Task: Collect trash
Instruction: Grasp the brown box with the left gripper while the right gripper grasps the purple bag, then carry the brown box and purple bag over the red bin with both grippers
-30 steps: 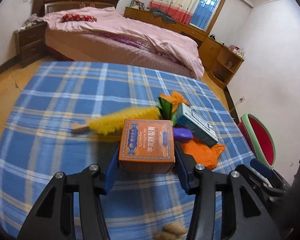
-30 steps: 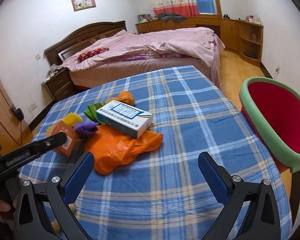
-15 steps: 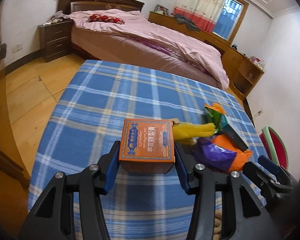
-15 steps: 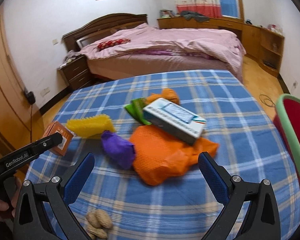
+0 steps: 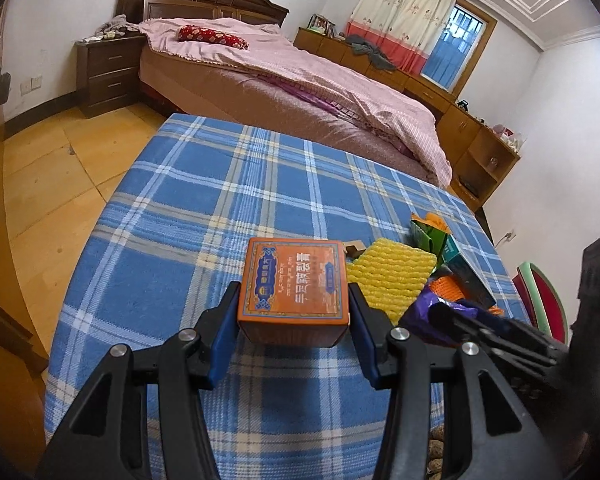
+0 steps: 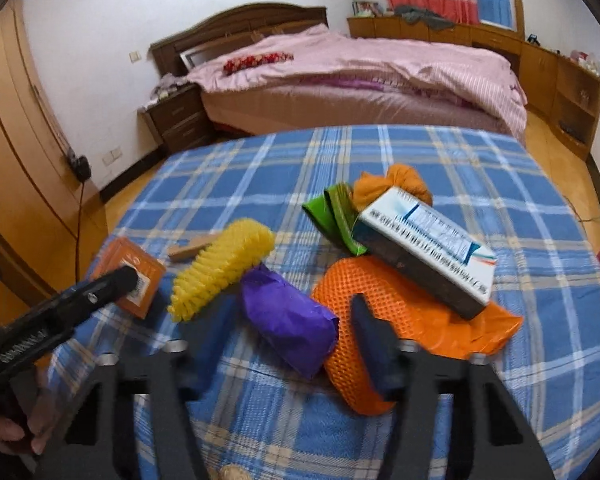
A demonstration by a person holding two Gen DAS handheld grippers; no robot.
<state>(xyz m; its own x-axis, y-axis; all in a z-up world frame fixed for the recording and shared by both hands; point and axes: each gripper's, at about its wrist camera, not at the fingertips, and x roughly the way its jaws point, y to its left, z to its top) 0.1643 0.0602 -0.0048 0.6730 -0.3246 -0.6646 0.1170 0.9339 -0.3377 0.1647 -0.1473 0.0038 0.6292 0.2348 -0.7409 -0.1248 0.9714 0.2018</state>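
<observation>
Two grabs underway: left gripper clamps orange box; right gripper fingers closing around purple wrapper, contact probably pending; next, lift.

Left gripper clamped, right gripper closing in.

The left gripper points forward and downward, its blue-padded fingers pressed flat on both sides of the orange box. The right gripper tilts down too, motion-blurred, its jaws closing with the purple wrapper between them, pads not yet pressing. A hand grips the left handle.
</observation>
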